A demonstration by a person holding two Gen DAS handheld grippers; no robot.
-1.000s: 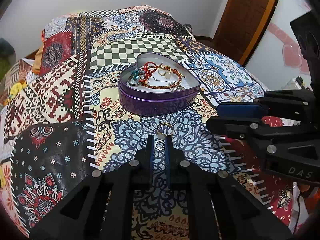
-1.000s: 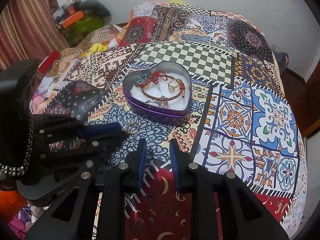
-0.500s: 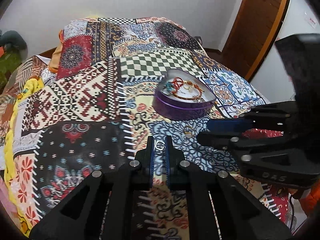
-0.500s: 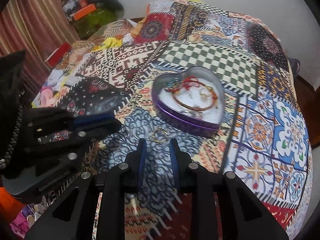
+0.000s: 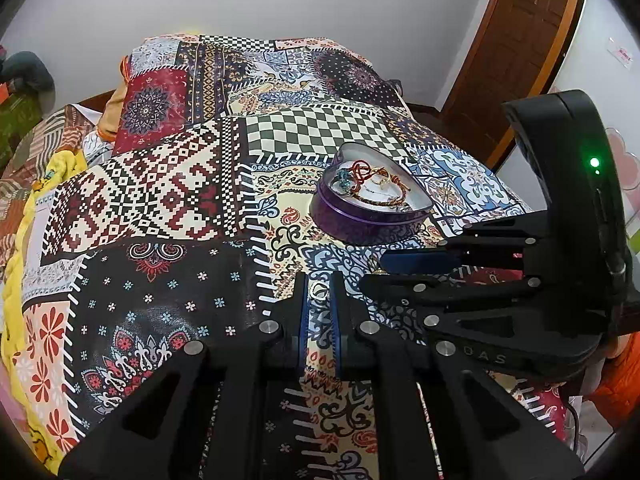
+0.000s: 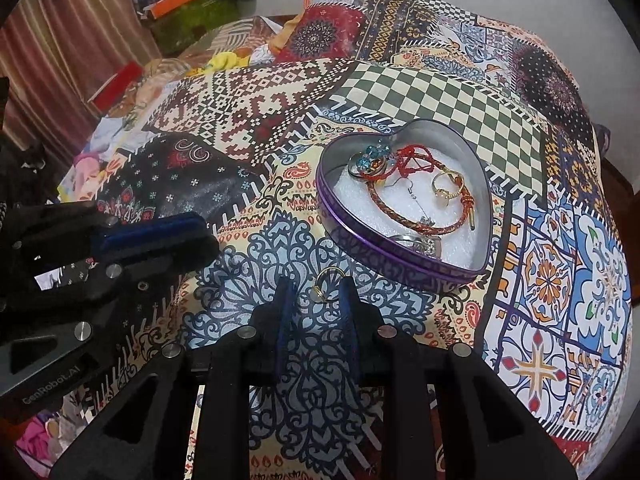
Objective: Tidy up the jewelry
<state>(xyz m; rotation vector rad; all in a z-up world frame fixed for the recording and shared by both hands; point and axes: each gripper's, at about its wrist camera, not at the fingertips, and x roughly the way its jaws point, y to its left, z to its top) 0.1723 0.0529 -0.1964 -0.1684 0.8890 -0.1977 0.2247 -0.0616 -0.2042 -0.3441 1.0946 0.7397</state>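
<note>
A purple heart-shaped tin (image 6: 400, 260) (image 5: 352, 228) sits on the patchwork bedspread and holds bracelets, rings and earrings on white padding. A gold ring (image 6: 326, 282) lies on the spread just in front of the tin, between the tips of my right gripper (image 6: 316, 292), which is open around it. My left gripper (image 5: 319, 294) is shut on a small silver ring (image 5: 319, 291), held above the spread to the left of the right gripper. In the left wrist view the right gripper (image 5: 400, 272) hides the gold ring.
The patchwork bedspread (image 5: 160, 200) covers the whole bed. Clutter and boxes (image 6: 180, 0) stand beyond the far left edge. A wooden door (image 5: 520, 40) is at the far right. Yellow fabric (image 5: 16, 280) lies along the left edge.
My left gripper has pulled back from the tin with the small ring in it. My right gripper has moved forward and left until its fingers flank the gold ring.
</note>
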